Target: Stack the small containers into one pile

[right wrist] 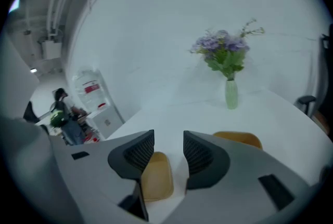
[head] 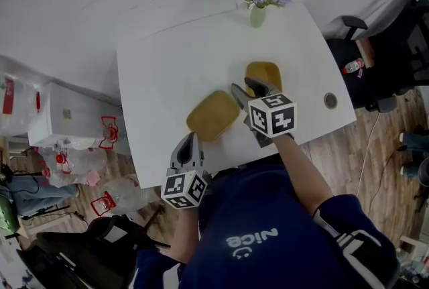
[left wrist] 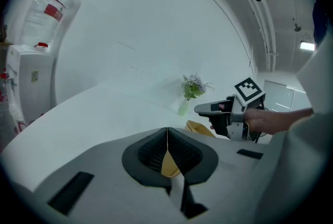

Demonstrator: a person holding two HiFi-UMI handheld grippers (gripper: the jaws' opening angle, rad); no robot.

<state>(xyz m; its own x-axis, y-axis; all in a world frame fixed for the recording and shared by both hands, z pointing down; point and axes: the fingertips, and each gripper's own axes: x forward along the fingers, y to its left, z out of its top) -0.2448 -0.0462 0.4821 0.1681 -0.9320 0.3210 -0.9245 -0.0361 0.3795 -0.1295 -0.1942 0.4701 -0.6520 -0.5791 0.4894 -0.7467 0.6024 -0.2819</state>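
Two yellow small containers lie apart on the white table. The nearer one is toward the front edge and the farther one is behind it to the right. My right gripper hangs above the gap between them, open, with nothing between its jaws. Under it I see the nearer container and the farther container. My left gripper is by the nearer container's front edge, shut. Yellow shows through the slit below its pads.
A pale green vase of purple flowers stands at the table's far edge. A round cable hole is at the right end. A black chair stands to the right, and a water dispenser and clutter to the left.
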